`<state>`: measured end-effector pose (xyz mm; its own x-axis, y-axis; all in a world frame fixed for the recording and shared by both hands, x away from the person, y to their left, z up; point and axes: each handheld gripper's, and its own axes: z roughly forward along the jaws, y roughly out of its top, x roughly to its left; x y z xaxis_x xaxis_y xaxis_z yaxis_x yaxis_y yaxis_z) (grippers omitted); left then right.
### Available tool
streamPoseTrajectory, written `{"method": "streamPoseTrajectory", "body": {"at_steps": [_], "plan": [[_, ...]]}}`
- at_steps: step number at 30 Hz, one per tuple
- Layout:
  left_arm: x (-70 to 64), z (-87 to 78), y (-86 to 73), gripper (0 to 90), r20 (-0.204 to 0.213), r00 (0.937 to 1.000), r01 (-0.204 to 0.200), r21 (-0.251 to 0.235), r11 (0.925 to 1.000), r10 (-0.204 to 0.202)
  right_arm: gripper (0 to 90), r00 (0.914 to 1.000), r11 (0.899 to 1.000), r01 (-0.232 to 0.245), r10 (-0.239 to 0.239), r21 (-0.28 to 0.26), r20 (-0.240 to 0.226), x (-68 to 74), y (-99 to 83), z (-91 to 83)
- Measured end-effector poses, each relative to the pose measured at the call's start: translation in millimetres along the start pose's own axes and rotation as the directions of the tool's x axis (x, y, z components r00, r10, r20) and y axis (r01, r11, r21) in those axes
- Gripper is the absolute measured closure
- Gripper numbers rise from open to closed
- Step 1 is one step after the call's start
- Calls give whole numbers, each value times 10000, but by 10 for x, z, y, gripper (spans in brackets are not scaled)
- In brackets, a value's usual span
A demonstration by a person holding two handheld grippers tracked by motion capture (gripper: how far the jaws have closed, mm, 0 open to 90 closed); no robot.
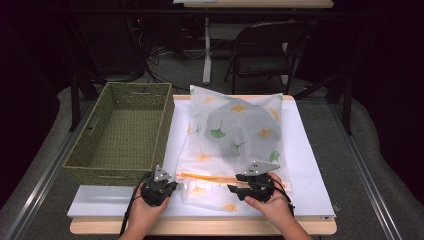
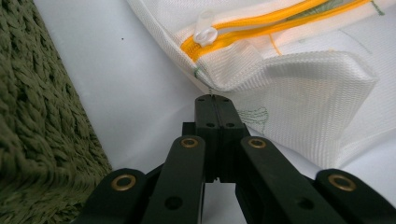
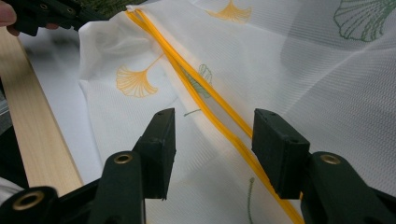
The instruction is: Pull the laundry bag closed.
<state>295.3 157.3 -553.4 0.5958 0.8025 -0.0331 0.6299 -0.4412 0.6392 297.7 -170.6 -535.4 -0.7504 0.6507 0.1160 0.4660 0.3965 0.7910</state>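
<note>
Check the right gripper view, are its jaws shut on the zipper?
No, the right gripper stands open, its jaws apart on either side of the orange zipper of the mesh bag.

— What can't you make out from there?
— Something grey sits inside the mesh bag (image 1: 235, 131), too veiled for me to name.
— And the basket (image 2: 42, 140)?
— Cut off by the left gripper view's edge.

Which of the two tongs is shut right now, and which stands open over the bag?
The left tongs are shut, jaws pressed together at the white mesh laundry bag's edge near the orange zipper. The right tongs stand open, straddling that zipper.
</note>
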Motion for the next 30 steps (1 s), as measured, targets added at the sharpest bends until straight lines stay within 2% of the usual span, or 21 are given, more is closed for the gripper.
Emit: {"method": "streamPoseTrajectory", "body": {"at_steps": [6, 7, 8, 9, 11, 14, 19, 22, 23, 24, 27, 28, 30], "plan": [[0, 0, 0, 900, 0, 10000, 0, 0, 10000, 0, 482, 10000, 10000, 16, -17, -45, -38, 3, 1, 1], [7, -42, -2, 900, 169, 9998, 53, -62, 10000, -52, 482, 10000, 10000, 16, -17, -45, -38, 3, 1, 1], [7, -42, -2, 900, 169, 9998, 53, -62, 10000, -52, 482, 10000, 10000, 16, -17, -45, -38, 3, 1, 1], [20, -67, -9, 900, 326, 9992, 228, -137, 9996, -223, 465, 9998, 9997, -168, 166, -164, -84, -14, -1, 12], [37, -107, -15, 900, 483, 9978, 472, -345, 9983, -455, 455, 9998, 9996, -179, 179, -227, -25, -20, -1, 14], [41, -170, -4, 898, 557, 9971, 550, -536, 9971, -520, 449, 9997, 9992, -225, 223, -345, -69, -17, 2, 2], [24, -212, 55, 773, 538, 9963, 707, -795, 9943, -665, 447, 9997, 9991, -259, 260, -350, 38, -23, 1, -3], [37, -224, 112, 661, 645, 9931, 1042, -1055, 9889, -978, 447, 9996, 9990, -290, 293, -344, 62, -20, -2, 1], [30, -222, 132, 646, 652, 9895, 1350, -1037, 9854, -1287, 447, 9996, 9991, -259, 261, -338, 52, -22, 0, 4], [29, -223, 149, 643, 713, 9876, 1466, -941, 9847, -1402, 447, 9996, 9991, -272, 274, -325, 62, -22, 1, 6], [-24, -212, 188, 585, 604, 9867, 1552, -772, 9849, -1507, 447, 9997, 9992, -258, 259, -301, 38, -19, 1, 21], [-35, -203, 192, 570, 434, 9886, 1471, -722, 9865, -1443, 447, 9996, 9992, -288, 289, -265, 46, -13, 0, 23], [-46, -182, 188, 565, 496, 9870, 1563, -739, 9849, -1529, 447, 9998, 9994, -205, 205, -265, 19, -14, 1, 24]]}}
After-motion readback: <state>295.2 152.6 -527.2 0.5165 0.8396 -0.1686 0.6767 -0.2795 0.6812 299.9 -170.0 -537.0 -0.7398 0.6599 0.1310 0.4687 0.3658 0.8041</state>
